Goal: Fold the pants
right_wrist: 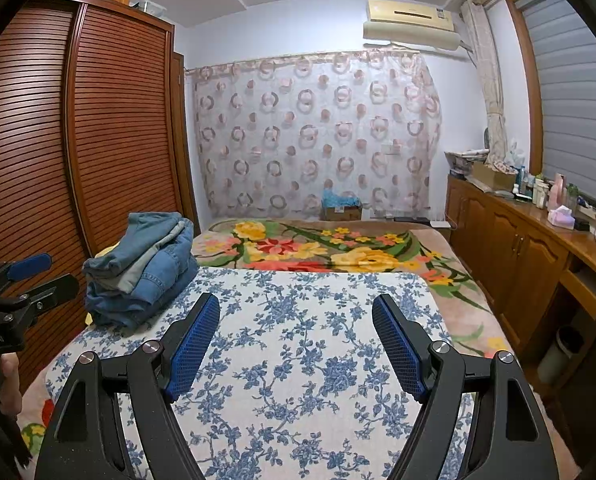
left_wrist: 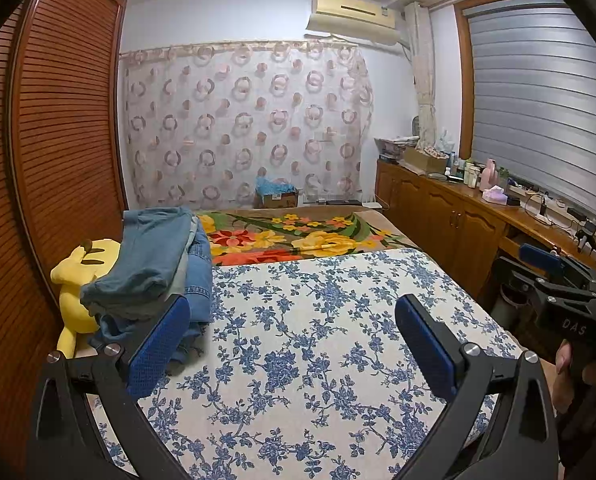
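Pants (right_wrist: 142, 268) in a denim stack at the left edge of the blue-floral pad (right_wrist: 309, 344), apparently already folded, none spread out for folding. Left gripper (left_wrist: 294, 344) and right gripper (right_wrist: 296, 344) wide open, empty, above bare pad. Nothing visibly left, unless another pair comes off the pile.

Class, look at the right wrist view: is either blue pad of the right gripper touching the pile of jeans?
No: the right gripper stands open over the blue-flowered cloth, while the pile of jeans lies apart, further left.
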A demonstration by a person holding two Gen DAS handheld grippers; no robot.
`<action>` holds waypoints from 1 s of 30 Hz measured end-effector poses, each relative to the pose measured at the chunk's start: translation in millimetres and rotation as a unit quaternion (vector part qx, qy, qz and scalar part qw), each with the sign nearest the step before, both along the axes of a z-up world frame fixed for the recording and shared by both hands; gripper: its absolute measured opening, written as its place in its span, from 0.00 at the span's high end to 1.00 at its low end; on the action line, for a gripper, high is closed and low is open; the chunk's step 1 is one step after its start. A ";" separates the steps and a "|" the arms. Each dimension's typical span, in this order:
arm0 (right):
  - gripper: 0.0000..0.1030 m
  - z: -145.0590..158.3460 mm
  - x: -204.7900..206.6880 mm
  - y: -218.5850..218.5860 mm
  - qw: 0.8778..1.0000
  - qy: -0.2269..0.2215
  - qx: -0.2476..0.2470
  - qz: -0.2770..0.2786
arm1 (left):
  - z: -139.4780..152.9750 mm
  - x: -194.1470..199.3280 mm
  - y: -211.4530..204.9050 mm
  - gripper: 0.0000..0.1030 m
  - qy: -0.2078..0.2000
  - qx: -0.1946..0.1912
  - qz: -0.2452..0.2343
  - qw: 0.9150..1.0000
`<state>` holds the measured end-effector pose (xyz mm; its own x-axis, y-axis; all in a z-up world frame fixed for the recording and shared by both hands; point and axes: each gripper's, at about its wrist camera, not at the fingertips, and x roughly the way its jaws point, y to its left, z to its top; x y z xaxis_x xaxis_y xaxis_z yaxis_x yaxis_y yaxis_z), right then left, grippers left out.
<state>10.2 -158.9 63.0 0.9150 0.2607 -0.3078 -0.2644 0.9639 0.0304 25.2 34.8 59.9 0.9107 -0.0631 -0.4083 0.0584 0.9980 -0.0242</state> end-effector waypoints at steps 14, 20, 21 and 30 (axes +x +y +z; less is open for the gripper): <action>0.22 0.1 0.4 -2.6 1.000 -0.001 0.000 0.000 | 0.2 -0.3 -0.1 0.00 -0.001 0.001 0.000 1.000; 0.22 -1.0 1.6 -2.1 1.000 -0.001 0.000 0.000 | 0.3 -0.4 -0.2 0.00 -0.001 0.001 0.000 1.000; 0.22 -1.0 2.1 -2.4 1.000 0.000 0.000 0.000 | 0.3 -0.4 -0.3 0.00 -0.001 0.000 0.000 1.000; 0.22 -1.7 1.8 -1.5 1.000 0.000 0.000 0.001 | 0.1 -0.6 -0.5 0.00 -0.001 0.001 0.000 1.000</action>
